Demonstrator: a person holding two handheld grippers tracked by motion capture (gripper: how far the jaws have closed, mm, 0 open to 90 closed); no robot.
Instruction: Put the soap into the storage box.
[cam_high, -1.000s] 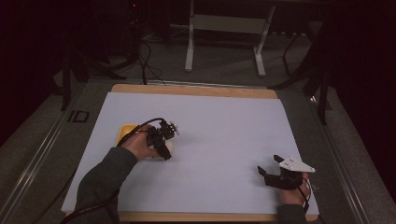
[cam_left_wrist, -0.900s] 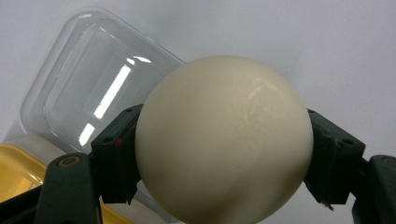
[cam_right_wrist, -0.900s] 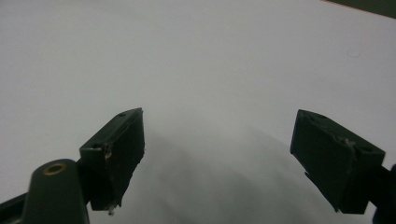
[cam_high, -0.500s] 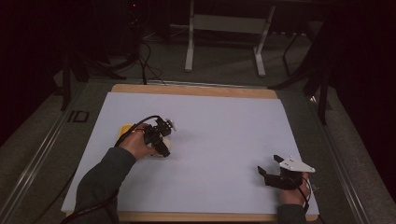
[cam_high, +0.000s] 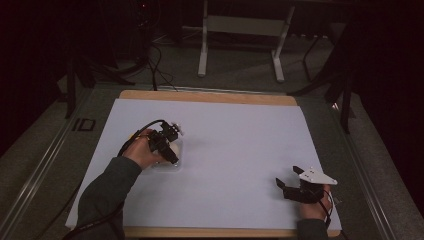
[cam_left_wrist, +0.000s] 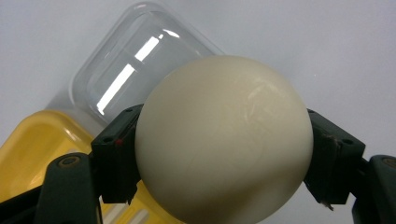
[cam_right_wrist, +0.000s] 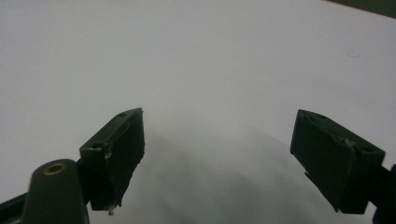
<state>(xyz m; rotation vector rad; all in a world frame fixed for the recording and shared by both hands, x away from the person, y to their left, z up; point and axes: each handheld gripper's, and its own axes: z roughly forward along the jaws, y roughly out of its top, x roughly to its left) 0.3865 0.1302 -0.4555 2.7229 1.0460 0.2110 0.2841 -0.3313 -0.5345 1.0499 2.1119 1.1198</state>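
Observation:
A cream, egg-shaped ball (cam_left_wrist: 224, 140) sits between the black pads of my left gripper (cam_left_wrist: 224, 156), which is shut on it. Just beyond it lie a clear plastic shell (cam_left_wrist: 126, 70) and a yellow tray (cam_left_wrist: 32, 149). In the high view my left gripper (cam_high: 169, 149) hangs over the clear shell (cam_high: 167, 164) at the left middle of the white sheet (cam_high: 235, 145). A hand hides most of the yellow tray. My right gripper (cam_high: 286, 176) rests near the front right corner. It stands open (cam_right_wrist: 219, 154) with nothing but white sheet between its pads.
The white sheet lies on a wooden board (cam_high: 210, 96) whose edge shows at the back. Grey floor surrounds the board, with a metal stand (cam_high: 240, 45) and cables (cam_high: 155, 55) behind it. My left gripper's cable (cam_high: 140, 131) loops over the hand.
My left hand has shifted slightly and now covers the yellow tray that showed beside it. The clear shell now shows under the gripper. The right gripper has stayed still.

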